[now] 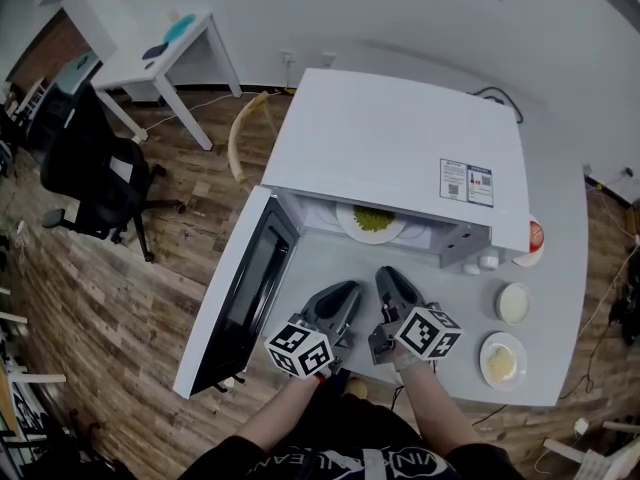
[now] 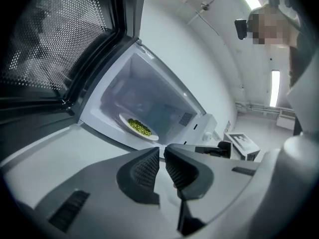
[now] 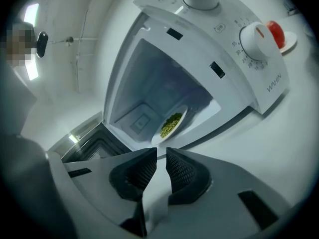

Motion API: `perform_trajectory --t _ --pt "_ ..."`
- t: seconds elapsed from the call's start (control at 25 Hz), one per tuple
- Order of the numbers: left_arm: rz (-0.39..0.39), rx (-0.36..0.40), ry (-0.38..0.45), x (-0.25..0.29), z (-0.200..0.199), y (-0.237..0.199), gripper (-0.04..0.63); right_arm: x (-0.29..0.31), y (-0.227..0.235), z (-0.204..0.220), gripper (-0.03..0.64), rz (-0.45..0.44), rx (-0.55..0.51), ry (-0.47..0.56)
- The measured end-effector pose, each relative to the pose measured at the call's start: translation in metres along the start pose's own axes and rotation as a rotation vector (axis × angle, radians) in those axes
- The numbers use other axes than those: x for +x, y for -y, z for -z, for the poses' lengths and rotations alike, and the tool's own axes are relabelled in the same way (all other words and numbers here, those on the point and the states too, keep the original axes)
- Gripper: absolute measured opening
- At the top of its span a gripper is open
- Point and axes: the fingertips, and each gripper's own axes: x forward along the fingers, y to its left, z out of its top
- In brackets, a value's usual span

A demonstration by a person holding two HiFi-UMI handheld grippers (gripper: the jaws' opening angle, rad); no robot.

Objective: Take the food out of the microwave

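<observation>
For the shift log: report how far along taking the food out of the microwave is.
Done: the microwave door stands open. In hand: the left gripper and right gripper, both shut and empty, point at the opening. To do: the plate of green food sits inside, ungrasped, and must come out.

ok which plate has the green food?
The plate inside the open microwave. The small dish and the bigger dish on the table beside it hold pale, yellowish food.
</observation>
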Motion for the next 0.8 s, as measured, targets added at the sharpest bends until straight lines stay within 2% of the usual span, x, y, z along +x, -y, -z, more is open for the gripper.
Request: perform_trajectory --t 0.24,0.48,0.6,0.8 --pt "-0.021 0.043 -0.01 0.0 -0.002 -0.009 0.029 0.019 0.001 -0.013 0.055 -0.013 0.052 0.018" --pt "-0.03 0.05 -0.01 0.0 -0.001 -0.015 0.029 0.034 0.0 -0.026 0.059 -0.051 0.16 0.049" --pt "-0.032 0.053 -0.014 0.0 0.001 -0.016 0.029 0.039 0.005 -0.028 0.1 -0.06 0.255 0.055" --pt "-0.043 0.053 -0.019 -0.002 0.003 -0.019 0.029 0.046 0.013 -0.029 0.115 -0.04 0.351 0.059"
